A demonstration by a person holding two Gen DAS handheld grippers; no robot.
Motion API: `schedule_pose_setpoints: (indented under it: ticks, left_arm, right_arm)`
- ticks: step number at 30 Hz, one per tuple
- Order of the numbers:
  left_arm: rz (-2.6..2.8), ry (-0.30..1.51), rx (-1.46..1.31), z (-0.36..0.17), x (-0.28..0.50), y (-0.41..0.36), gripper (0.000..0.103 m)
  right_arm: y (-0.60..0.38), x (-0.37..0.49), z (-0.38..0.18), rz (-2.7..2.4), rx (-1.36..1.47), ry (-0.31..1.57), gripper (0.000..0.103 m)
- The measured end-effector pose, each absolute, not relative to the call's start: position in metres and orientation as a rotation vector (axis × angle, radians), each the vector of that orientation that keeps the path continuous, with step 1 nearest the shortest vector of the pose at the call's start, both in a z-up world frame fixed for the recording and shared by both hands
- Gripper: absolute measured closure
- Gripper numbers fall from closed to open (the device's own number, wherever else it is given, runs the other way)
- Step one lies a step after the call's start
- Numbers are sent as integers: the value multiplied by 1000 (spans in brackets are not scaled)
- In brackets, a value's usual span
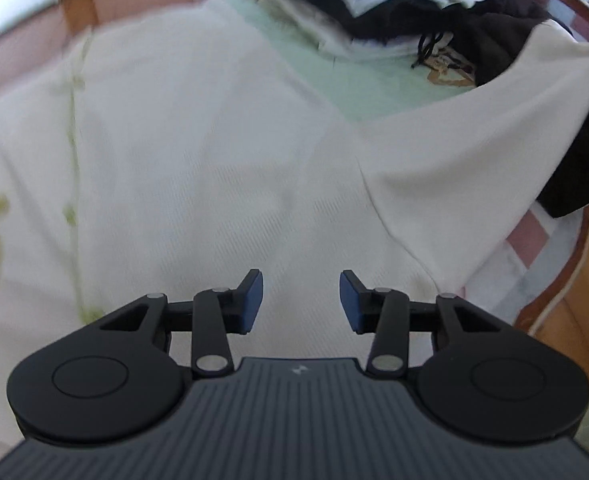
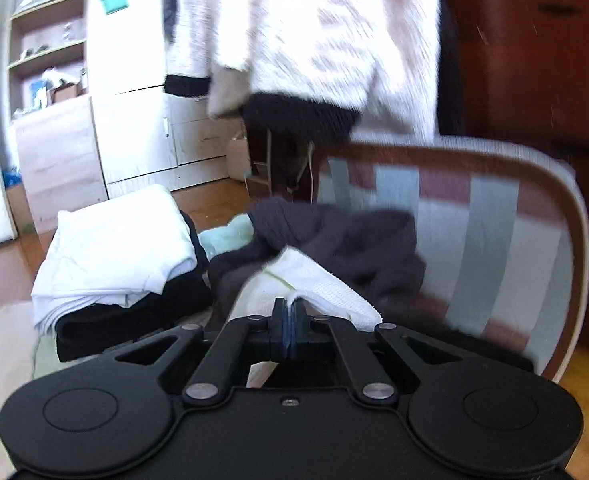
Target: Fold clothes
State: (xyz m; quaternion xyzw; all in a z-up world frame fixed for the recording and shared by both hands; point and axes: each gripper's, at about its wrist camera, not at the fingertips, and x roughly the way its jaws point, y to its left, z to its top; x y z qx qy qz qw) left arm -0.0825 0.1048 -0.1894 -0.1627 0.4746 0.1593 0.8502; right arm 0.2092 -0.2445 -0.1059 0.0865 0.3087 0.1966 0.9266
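Right, right gripper [image 2: 289,322]: jaws pinched tight on a corner of the cream garment [image 2: 314,284], lifted over the dark clothes heap [image 2: 346,240]. Left gripper [image 1: 300,300]: jaws wide, holding nothing, above the same cream garment [image 1: 214,152] spread flat on a pale green sheet [image 1: 334,76]. Folded white stack [image 2: 118,248] lies left on dark clothing; checked chair [image 2: 474,220] behind.

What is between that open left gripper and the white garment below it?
Nothing visible. The left gripper hangs open over the white garment with only bare cloth under its fingers. The right gripper is shut on a corner of it.
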Motion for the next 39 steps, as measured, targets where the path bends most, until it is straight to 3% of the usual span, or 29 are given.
schedule_pose_setpoints:
  ticks: [4,12,16,22,29,37,39]
  left_arm:
    - [328,1080,-440,-213,-87,109,61]
    - [348,1140,-438,-221,-96,111,57]
    - [330,1164,-390,-216,-94,104,57]
    - [300,1145,-414,-207,-102,103,52]
    - [289,1120,-483,-204,-113,109,52]
    - [575,835,-544,-152,-171,166,51]
    - [651,754,-557,-137,-186,181,42]
  right_arm:
    - [-240,197,-87,381,90,502,103]
    - [-274,195,-103,254,339,509,103]
    - [-268,202,-110,164,266,535,103]
    - [-260,182,-73,188,114,380,103]
    - [-239,183,-94,139,-33,433,103]
    - [-114,112,-93,497,-76,416,102]
    - [-70,82,-87,661,-44,437,102]
